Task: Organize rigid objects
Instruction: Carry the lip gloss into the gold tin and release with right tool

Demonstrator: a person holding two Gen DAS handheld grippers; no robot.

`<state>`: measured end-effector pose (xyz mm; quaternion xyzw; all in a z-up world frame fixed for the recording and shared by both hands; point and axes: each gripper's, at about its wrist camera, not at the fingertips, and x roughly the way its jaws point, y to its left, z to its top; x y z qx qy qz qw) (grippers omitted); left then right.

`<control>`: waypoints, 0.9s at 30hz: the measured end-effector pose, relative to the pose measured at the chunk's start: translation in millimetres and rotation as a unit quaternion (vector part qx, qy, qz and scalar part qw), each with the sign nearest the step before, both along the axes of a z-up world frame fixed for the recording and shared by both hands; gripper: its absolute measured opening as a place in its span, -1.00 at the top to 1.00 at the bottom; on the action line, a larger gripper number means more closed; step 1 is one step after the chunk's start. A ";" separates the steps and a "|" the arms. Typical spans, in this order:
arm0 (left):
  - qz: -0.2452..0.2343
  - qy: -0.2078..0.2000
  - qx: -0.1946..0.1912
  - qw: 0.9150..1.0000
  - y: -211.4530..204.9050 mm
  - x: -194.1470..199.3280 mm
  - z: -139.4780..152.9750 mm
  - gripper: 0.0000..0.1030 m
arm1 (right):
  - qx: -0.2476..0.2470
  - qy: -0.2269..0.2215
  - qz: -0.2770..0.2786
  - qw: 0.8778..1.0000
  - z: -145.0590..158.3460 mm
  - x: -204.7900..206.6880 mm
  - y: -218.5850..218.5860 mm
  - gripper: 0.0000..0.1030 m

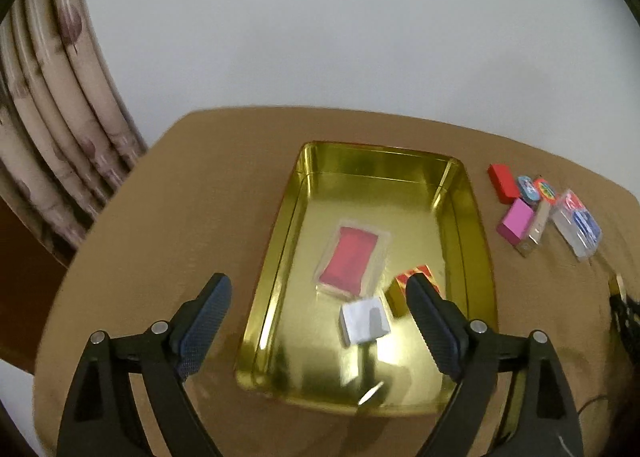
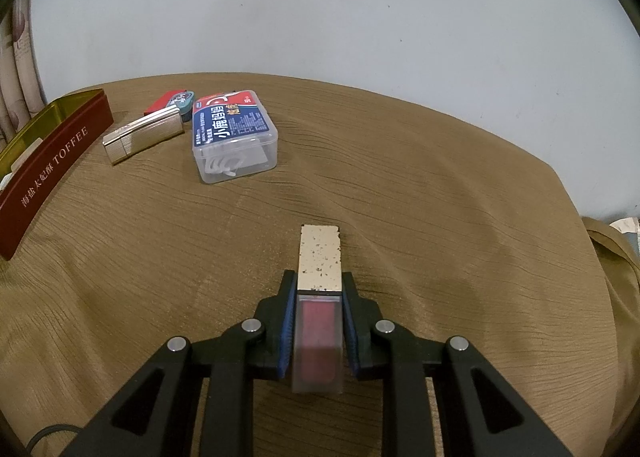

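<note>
Left wrist: left gripper (image 1: 318, 289) spread wide, empty, above gold tin (image 1: 472, 217). Between its fingers, in the tin: white box (image 1: 364, 321), red pack (image 1: 350, 259), red-gold box (image 1: 400, 291) behind the right finger. Far right of it, on the cloth (image 1: 180, 197): pink box (image 1: 516, 223) among small items. Right wrist: right gripper (image 2: 318, 313) clamped on lipstick (image 2: 319, 285), cap pointing forward; floss box (image 2: 234, 135) and silver case (image 2: 142, 133) ahead-left.
</note>
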<state>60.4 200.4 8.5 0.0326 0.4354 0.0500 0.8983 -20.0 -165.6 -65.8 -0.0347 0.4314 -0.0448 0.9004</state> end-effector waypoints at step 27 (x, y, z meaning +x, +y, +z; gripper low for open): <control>0.036 -0.043 0.002 0.998 15.4 -63.6 22.0 -0.72 | 0.051 -0.036 0.124 0.990 81.1 9.8 155.2 0.61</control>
